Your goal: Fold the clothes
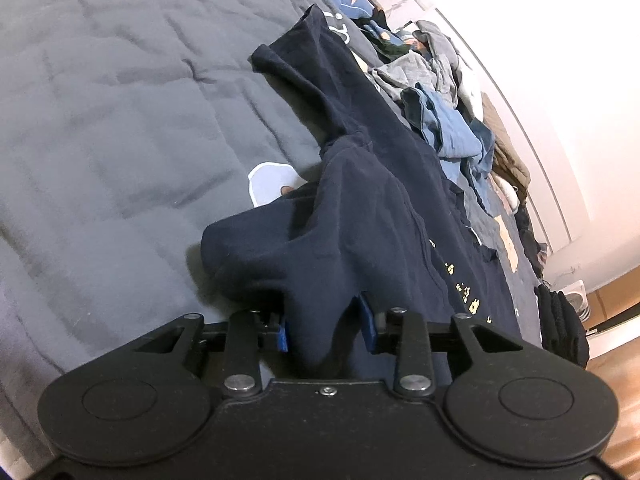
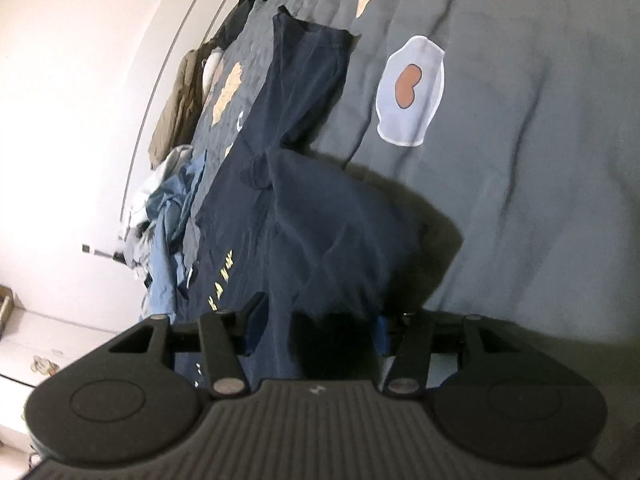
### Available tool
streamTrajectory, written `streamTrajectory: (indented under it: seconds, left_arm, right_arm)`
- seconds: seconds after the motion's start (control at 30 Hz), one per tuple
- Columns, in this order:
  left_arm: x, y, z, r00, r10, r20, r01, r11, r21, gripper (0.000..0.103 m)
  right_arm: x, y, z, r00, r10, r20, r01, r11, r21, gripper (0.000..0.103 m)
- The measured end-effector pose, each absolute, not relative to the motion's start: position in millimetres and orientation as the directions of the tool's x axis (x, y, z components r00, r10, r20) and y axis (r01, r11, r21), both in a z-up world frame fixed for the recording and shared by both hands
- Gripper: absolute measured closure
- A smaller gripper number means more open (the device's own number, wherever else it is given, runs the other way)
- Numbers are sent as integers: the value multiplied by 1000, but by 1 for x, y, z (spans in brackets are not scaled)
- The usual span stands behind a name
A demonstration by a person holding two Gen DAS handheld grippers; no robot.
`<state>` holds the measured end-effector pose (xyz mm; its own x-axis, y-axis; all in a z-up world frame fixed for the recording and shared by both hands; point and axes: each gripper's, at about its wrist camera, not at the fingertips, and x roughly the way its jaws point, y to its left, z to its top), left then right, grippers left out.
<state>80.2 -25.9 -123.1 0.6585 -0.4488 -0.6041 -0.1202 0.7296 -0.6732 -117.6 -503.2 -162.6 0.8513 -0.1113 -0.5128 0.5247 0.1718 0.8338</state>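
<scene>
The grey bed [image 1: 120,120] carries a navy T-shirt [image 1: 380,208] spread lengthwise, with a heap of unfolded clothes [image 1: 448,120] at two o'clock beyond it. I judge a side fold is in hand: a flap bunches at both tools. The left tool [image 1: 324,330] stands apart with cloth loose between its pads; the right tool [image 2: 316,332] gapes wide around the hem. Next, withdraw without dragging the fold.

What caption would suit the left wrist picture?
Left gripper with navy T-shirt fabric between its blue pads on a grey quilt.
</scene>
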Motion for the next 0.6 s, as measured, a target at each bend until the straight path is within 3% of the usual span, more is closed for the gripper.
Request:
streamTrajectory:
  seconds: [0.1,0.17,0.23,0.3,0.6]
  left_arm:
    - [83,-27,-125,661,-451,-600,-113,730,-674,71]
    - [82,-28,-123,660,-451,-601,-108,735,-670,76]
    - [82,-29,-121,660,-450,-602,-103,739,-666,85]
    - [80,-28,-119,661,-454,-597,-98,737,-669,91]
    - [67,-22,-102,676,-477,-562,-67,719,-691,97]
  right_arm:
    - [-114,-499,-160,854,-117,-508,521,210,827,47]
    - [-113,-497,-159,856,-116,-503,516,227,826,53]
    - [-113,-496,-158,861,-106,-498,509,217,833,76]
    - [-115,-495,-157,874,-95,-477,486,205,849,87]
    - [-129,-488,-133,917,-92,-387,398,182,899,94]
